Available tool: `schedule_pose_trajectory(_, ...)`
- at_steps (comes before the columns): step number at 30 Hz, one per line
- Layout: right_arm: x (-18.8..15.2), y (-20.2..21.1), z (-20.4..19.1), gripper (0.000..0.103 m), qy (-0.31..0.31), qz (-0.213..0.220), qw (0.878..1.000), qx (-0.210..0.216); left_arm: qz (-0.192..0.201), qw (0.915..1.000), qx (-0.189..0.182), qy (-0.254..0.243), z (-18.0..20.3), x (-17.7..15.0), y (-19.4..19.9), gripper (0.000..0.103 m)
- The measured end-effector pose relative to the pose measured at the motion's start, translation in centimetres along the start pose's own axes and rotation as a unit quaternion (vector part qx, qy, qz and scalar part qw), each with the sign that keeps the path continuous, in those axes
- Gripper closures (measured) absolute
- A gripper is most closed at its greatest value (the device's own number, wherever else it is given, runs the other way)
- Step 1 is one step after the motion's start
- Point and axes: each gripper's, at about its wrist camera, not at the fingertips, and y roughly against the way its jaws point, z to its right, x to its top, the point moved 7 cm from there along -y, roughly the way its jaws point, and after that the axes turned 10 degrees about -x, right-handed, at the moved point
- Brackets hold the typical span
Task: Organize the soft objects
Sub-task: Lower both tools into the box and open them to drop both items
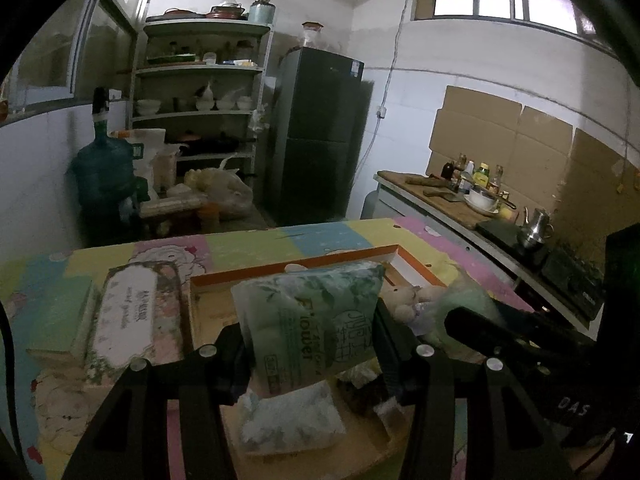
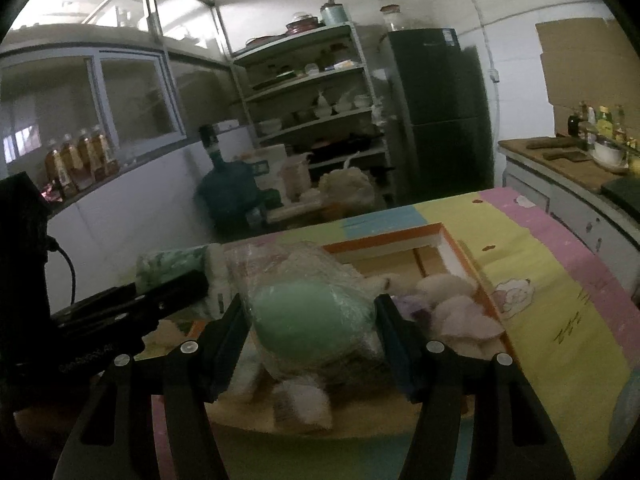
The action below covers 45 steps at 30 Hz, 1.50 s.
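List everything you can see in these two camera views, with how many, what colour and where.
tissue pack: one, green, between the left gripper's fingers, above the box
plush toy: one, green, in clear wrap, between the right gripper's fingers
small plush toys: a few, pale, in the box at its right side
box: one, orange rim, on the table
flat floral packs: two, left of the box
table: one, pastel patchwork cover
fridge: one, dark, back wall
shelf rack: one, pale, holding dishes
water jug: one, blue, floor
left gripper: black
right gripper: black
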Motion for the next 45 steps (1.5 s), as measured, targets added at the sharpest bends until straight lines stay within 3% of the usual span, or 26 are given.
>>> schedule_pose_trajectory(24, 1.0, -5.9, 0.3, 0.038, 0.029, -0.033, 0.999, 0.007, -0.034, 0.9989, 0.009, 0.032, -1.8, -0.4, -5.8, 0.051)
schedule_pose_trajectory(40, 0.2, -8.5, 0.2, 0.038, 0.033, -0.07, 0.997, 0.01, -0.062, 0.9939, -0.024, 0.088, -3.2, -1.1, -7.3, 0.049)
schedule_pose_trajectory(45, 0.1, -8.6, 0.4, 0.037, 0.022, -0.068, 0.997, 0.023, -0.066, 0.9928, -0.029, 0.096, -3.3, -1.3, -7.5, 0.044)
